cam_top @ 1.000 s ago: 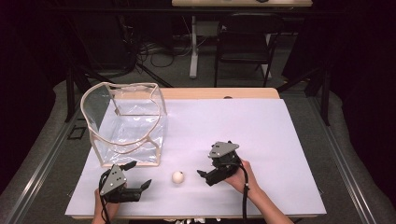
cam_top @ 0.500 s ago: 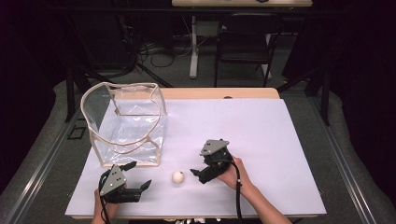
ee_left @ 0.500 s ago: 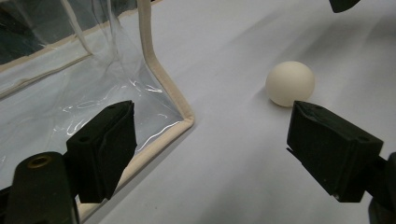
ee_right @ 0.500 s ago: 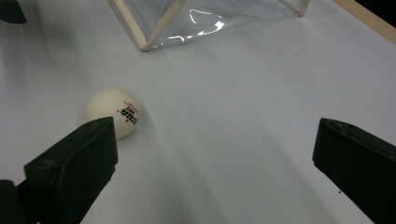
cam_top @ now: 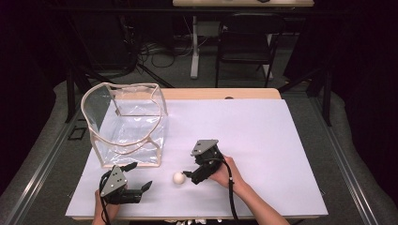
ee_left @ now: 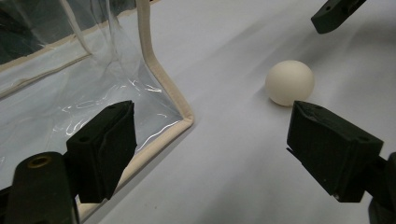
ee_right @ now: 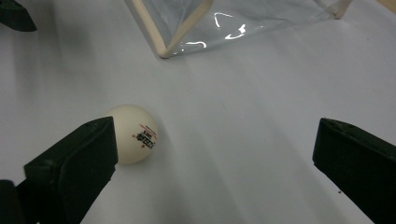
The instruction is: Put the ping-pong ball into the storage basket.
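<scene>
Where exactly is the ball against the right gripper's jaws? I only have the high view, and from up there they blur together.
Observer: In the right gripper view the white ball sits right beside one jaw of the right gripper, not centred; the other jaw stands far off.
Operator: So it's open?
Observer: Yes, jaws wide apart, ball unheld on the white table cover.
Operator: Any marking on the ball?
Observer: Small red and dark print on its side, too fine to read.
Operator: And the left gripper?
Observer: The left gripper is open too, one jaw in front of the clear bag's beige-trimmed corner.
</scene>
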The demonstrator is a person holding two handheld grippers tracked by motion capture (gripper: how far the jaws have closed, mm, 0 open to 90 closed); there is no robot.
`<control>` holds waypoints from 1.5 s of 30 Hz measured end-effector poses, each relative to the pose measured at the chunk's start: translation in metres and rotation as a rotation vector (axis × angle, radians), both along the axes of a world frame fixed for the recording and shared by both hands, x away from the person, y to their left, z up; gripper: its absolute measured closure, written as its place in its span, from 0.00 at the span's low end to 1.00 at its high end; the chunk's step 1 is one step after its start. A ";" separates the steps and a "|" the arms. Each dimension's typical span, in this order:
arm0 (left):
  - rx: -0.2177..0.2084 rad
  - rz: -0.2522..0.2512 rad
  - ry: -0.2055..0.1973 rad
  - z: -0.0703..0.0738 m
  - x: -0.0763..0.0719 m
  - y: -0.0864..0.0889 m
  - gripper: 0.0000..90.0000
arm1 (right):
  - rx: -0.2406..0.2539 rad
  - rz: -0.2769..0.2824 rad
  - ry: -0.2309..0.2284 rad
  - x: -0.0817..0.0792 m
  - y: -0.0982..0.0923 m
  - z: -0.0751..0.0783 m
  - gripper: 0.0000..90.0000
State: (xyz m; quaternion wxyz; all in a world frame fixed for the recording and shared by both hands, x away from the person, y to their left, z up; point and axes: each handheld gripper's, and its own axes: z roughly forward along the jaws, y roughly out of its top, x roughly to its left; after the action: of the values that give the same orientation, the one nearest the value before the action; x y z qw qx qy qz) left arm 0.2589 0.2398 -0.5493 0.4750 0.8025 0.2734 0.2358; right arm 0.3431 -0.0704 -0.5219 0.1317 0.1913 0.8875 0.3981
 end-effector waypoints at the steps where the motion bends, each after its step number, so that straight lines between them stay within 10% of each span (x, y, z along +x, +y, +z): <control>1: -0.001 0.001 0.000 0.000 0.000 0.000 0.18 | -0.002 0.007 0.004 0.000 0.002 -0.001 0.00; 40: 0.000 -0.011 0.003 0.000 0.001 -0.001 0.18 | -0.060 0.132 0.079 -0.017 0.040 -0.025 0.00; 45: 0.000 -0.011 0.005 -0.001 0.001 -0.001 0.18 | -0.082 0.127 0.086 -0.017 0.043 -0.029 0.16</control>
State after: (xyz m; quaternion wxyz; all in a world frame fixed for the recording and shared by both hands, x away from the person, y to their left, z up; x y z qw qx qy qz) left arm 0.2602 0.2385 -0.5498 0.4758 0.8045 0.2700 0.2311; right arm 0.3260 -0.0279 -0.5504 0.0758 0.1462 0.9182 0.3603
